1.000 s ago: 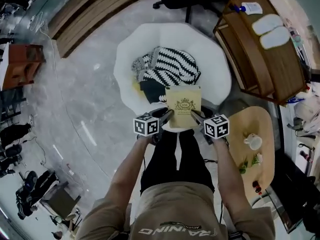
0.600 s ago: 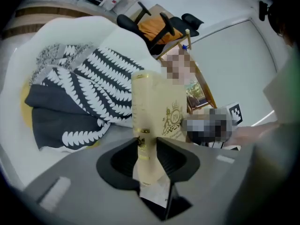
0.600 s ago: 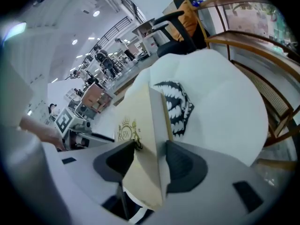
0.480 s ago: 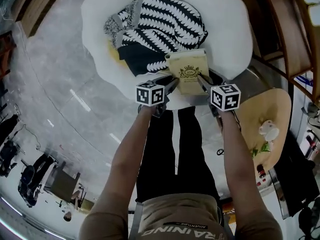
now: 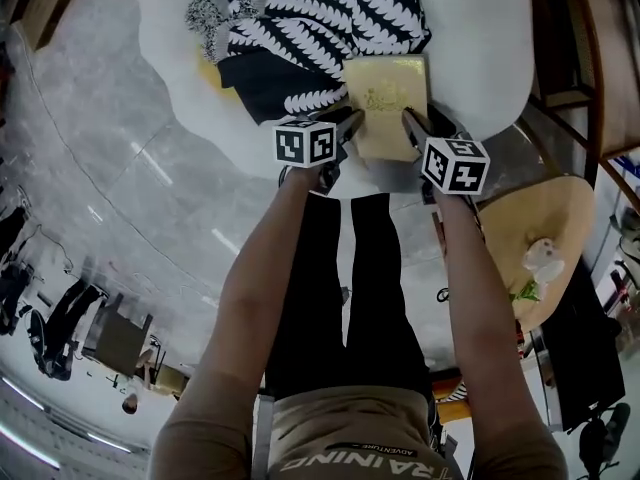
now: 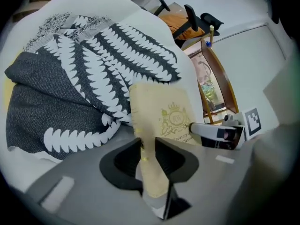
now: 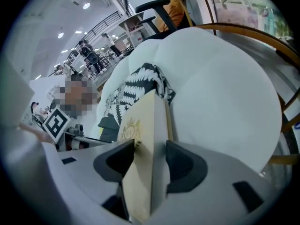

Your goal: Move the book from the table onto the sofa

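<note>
Here, the cream book (image 5: 388,103) with a gold crest on its cover is held between the two grippers, one at each long edge. The left gripper (image 6: 147,149) is clamped on the book's left edge. Its jaws have just been closing, and both pads are seen pressed against the thin cream edge that stands between them. The right gripper (image 7: 149,158) is pinched on the opposite edge, where cover and page block are caught between its two dark pads. The book is carried ahead of both pairs of jaws, over the seat of the white sofa (image 5: 480,48). Whether it touches the cushion cannot be told. Just beyond the left gripper's jaws, and to their left, a black-and-white patterned throw (image 5: 320,18) is heaped on the seat, and the book's far corner is seen against its edge. A pale wooden side table (image 5: 560,208) is seen well off to the right gripper's right, on the floor beside the sofa.
</note>
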The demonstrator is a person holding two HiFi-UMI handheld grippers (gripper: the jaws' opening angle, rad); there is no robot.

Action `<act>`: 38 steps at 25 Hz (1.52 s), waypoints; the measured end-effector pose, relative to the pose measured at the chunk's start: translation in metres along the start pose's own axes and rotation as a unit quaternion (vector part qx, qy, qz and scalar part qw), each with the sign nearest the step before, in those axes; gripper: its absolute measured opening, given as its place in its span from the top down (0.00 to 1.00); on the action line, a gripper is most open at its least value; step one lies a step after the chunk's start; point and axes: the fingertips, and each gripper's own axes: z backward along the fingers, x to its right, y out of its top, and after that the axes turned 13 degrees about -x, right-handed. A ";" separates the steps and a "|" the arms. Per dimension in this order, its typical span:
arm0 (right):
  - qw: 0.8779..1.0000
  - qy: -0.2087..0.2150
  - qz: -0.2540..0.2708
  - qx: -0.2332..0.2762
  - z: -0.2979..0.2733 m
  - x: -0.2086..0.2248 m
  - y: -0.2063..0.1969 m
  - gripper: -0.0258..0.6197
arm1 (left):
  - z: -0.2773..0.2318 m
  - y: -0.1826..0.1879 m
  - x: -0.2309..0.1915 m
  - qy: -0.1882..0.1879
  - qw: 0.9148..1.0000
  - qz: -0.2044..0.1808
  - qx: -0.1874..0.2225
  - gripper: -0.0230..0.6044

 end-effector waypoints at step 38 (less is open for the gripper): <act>0.977 -0.018 0.209 0.031 0.233 -0.150 0.002 0.95 | 0.256 -0.094 0.157 0.049 0.991 -0.104 0.064 0.95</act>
